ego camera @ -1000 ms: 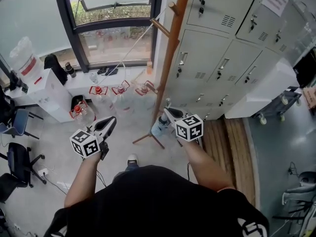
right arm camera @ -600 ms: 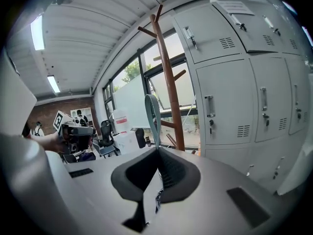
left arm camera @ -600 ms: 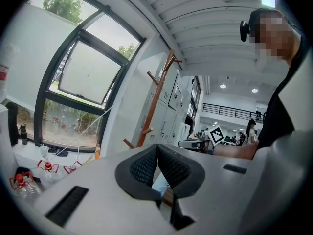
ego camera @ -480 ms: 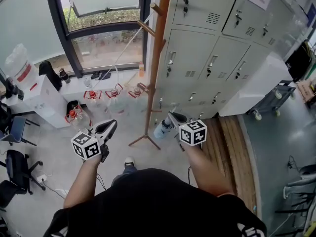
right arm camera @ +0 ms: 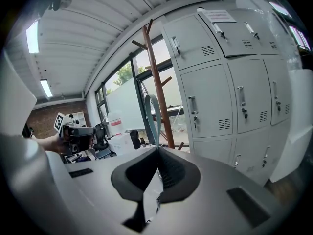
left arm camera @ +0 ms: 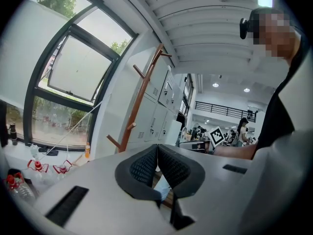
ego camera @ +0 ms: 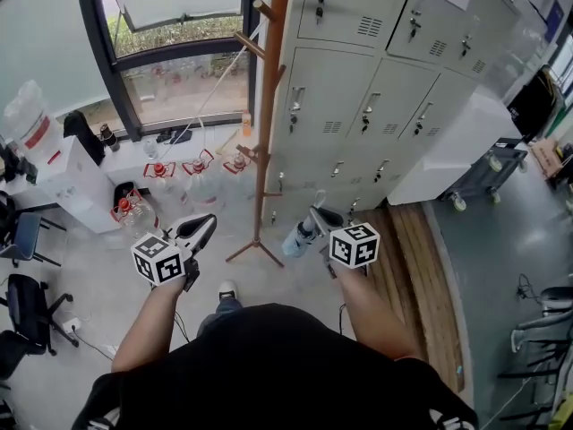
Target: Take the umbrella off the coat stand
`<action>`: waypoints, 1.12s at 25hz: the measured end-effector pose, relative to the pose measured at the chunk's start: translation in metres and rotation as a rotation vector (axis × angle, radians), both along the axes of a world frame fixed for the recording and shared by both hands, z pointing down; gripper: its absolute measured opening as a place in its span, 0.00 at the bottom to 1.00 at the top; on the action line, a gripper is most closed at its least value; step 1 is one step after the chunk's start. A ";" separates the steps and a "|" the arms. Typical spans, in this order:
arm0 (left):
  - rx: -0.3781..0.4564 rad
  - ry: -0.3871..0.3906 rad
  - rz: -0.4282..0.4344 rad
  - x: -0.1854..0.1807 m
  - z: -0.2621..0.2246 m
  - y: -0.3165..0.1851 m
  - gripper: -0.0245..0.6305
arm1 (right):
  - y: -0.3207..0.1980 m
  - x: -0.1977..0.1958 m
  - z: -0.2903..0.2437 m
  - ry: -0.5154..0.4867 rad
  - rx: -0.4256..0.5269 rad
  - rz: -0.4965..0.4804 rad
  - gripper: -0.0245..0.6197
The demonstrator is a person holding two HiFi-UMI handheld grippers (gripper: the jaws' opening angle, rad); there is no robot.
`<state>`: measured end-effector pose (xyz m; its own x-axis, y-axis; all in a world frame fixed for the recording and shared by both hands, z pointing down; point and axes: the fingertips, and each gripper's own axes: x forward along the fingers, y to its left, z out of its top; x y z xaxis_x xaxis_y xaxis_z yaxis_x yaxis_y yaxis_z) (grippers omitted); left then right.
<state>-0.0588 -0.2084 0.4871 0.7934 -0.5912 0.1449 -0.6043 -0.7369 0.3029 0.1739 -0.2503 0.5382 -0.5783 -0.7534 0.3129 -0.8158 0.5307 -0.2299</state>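
Note:
The brown wooden coat stand (ego camera: 265,106) rises in front of the lockers, its pegs bare where they show; it is also the pole in the left gripper view (left arm camera: 139,106) and the right gripper view (right arm camera: 158,92). A folded light-blue umbrella (ego camera: 298,236) hangs just below my right gripper (ego camera: 314,211), to the right of the stand's feet. In the right gripper view the right gripper (right arm camera: 157,151) is shut on the umbrella's teal strap (right arm camera: 151,115), which loops up out of the jaws. My left gripper (ego camera: 207,223) is shut and holds nothing, left of the stand; its pads meet in its own view (left arm camera: 157,149).
Grey lockers (ego camera: 385,70) stand behind the stand, a window (ego camera: 179,70) to their left. Several water bottles (ego camera: 161,182) sit on the floor under the window. A white cabinet (ego camera: 67,186) and office chairs (ego camera: 27,303) are at left, a wooden platform (ego camera: 412,249) and a wheeled cart (ego camera: 488,164) at right.
My right gripper, with the umbrella hanging from it, has drawn away to the right of the coat stand's pole. The left gripper has hardly moved.

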 end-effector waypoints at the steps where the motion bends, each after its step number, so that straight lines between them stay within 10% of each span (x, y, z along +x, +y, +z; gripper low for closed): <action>1: 0.000 0.000 0.003 0.003 0.001 0.002 0.07 | 0.003 0.003 0.001 -0.003 -0.001 0.005 0.06; 28: 0.007 -0.006 -0.006 0.015 0.002 0.058 0.07 | 0.065 0.025 0.004 -0.014 -0.003 0.012 0.06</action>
